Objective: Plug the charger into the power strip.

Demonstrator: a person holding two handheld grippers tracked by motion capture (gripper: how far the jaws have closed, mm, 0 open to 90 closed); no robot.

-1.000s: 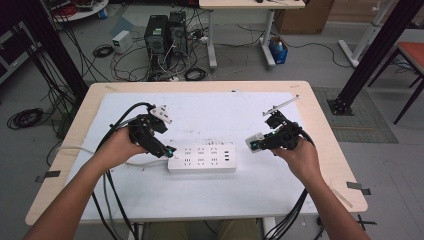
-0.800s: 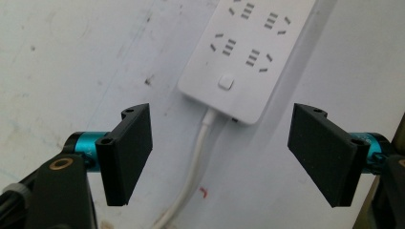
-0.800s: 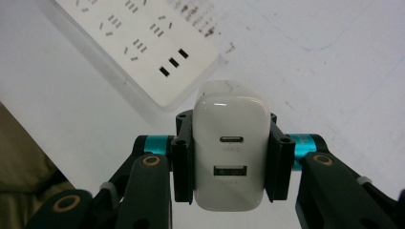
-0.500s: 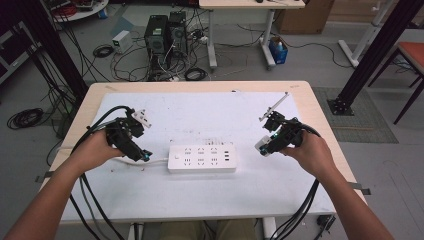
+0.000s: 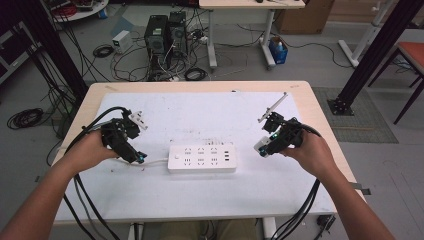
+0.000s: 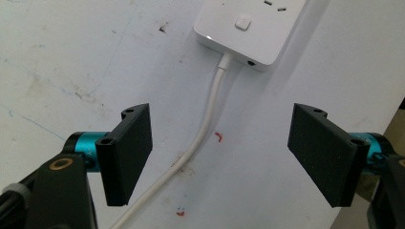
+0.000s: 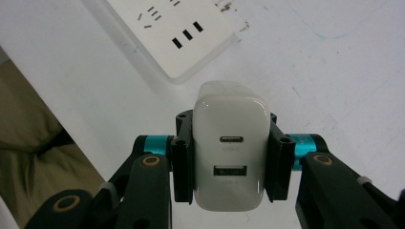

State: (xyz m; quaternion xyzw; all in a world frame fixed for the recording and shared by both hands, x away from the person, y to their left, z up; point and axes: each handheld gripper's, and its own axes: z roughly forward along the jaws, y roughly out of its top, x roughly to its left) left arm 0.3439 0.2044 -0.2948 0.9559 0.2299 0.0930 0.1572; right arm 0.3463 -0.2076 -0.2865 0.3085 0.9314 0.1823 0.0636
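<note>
Right gripper (image 7: pixel 231 162): jaws clamped on white USB charger (image 7: pixel 230 152), held above table (image 5: pixel 200 200), just right of white power strip (image 5: pixel 201 158). Left gripper (image 6: pixel 219 157): jaws wide, empty, over strip's cord (image 6: pixel 205 129). Beyond: computer towers (image 5: pixel 164 32).

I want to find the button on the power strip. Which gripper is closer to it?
Left. The left gripper sits just beyond the button end, over the cord. The right gripper is off the far end.
</note>
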